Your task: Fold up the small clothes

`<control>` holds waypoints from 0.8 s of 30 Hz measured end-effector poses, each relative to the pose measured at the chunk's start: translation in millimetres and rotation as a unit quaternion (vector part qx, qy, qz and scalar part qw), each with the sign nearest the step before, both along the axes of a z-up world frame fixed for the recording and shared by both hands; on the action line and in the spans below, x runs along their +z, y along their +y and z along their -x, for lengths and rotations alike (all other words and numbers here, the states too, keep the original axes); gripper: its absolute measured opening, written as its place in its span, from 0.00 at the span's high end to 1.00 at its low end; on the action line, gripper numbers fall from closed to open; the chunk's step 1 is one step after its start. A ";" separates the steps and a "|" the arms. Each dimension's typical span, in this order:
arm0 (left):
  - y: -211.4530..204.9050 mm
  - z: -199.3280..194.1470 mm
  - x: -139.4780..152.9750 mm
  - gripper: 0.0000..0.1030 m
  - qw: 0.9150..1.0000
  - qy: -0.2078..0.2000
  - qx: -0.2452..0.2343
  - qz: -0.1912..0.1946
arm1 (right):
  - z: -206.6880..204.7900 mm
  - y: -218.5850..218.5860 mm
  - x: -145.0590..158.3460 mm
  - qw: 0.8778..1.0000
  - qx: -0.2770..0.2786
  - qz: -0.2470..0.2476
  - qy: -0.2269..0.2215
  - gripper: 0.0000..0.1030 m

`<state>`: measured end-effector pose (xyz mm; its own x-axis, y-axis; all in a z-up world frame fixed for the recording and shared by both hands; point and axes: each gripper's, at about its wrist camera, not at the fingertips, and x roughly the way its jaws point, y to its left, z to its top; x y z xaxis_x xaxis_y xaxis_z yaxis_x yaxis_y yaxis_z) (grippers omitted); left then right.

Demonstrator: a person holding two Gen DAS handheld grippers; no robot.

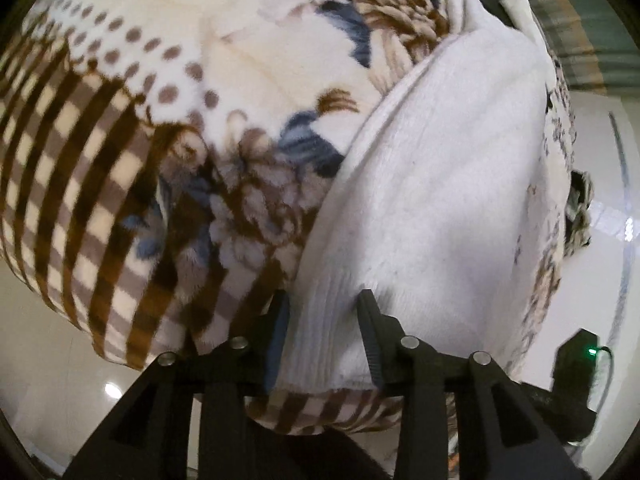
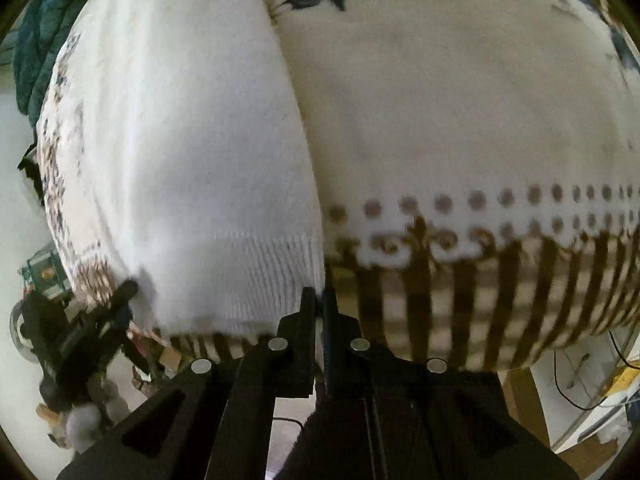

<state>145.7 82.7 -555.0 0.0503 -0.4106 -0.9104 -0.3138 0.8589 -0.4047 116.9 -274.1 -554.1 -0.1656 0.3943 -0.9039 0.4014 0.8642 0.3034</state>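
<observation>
A small white knit garment [image 1: 440, 184] lies flat on a patterned fleece blanket [image 1: 120, 152]; it also shows in the right wrist view [image 2: 192, 152]. My left gripper [image 1: 324, 312] straddles the ribbed hem [image 1: 324, 344] at one near corner, jaws apart with the cloth between them. My right gripper [image 2: 319, 300] is shut on the hem's other near corner [image 2: 280, 280]. The left gripper also shows at the left of the right wrist view [image 2: 120, 296].
The blanket [image 2: 460, 100] covers the whole work surface, cream with brown checks, dots and flowers. Pale glossy floor [image 1: 592, 240] lies beyond its edges. A dark teal cloth [image 2: 44, 32] lies at the far left. Clutter and cables [image 2: 592, 380] sit low right.
</observation>
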 end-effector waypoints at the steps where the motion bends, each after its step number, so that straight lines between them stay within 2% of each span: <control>1: -2.2 0.7 4.4 0.89 1.000 -0.009 -0.002 -0.007 | 0.8 -0.7 5.9 1.000 0.006 0.000 0.001 0.98; 2: -4.7 0.9 8.0 0.98 1.000 -0.017 -0.005 -0.011 | 3.7 -2.0 8.8 1.000 0.011 0.001 -0.001 0.98; 5: -7.0 2.3 23.0 0.98 0.999 -0.030 -0.009 -0.028 | 7.3 -7.4 14.1 1.000 0.014 -0.003 -0.001 0.98; 8: 8.4 8.5 41.1 0.98 0.998 -0.042 0.035 -0.009 | 6.8 -9.8 17.0 1.000 0.021 -0.012 -0.005 0.98; 11: 20.1 15.3 44.6 0.98 0.998 -0.043 0.045 -0.020 | 12.3 -4.2 18.5 0.999 0.034 -0.030 -0.006 0.98; 14: 16.5 13.8 26.6 0.98 0.998 -0.028 0.029 -0.045 | 18.6 9.3 3.8 0.998 0.058 -0.029 -0.002 0.98; 16: 12.9 9.8 -6.2 0.98 0.998 0.001 0.015 -0.066 | 18.5 14.1 -13.7 0.997 0.077 -0.021 0.007 0.98; 19: 3.8 0.3 -35.3 0.94 0.998 0.028 -0.002 -0.064 | 12.7 18.9 -44.6 0.996 0.090 -0.017 0.024 0.98; 21: -1.6 -8.1 -30.6 0.95 0.997 0.029 -0.013 -0.070 | 5.4 16.1 -47.9 0.996 0.087 -0.014 0.023 0.96; 22: -3.4 -10.8 -24.7 0.94 0.997 0.029 -0.018 -0.068 | 1.9 15.4 -46.2 0.995 0.091 -0.029 0.027 0.95; 24: -4.9 -15.6 0.7 0.89 0.997 0.021 -0.020 -0.068 | -5.5 8.5 -33.3 0.995 0.085 -0.046 0.021 0.78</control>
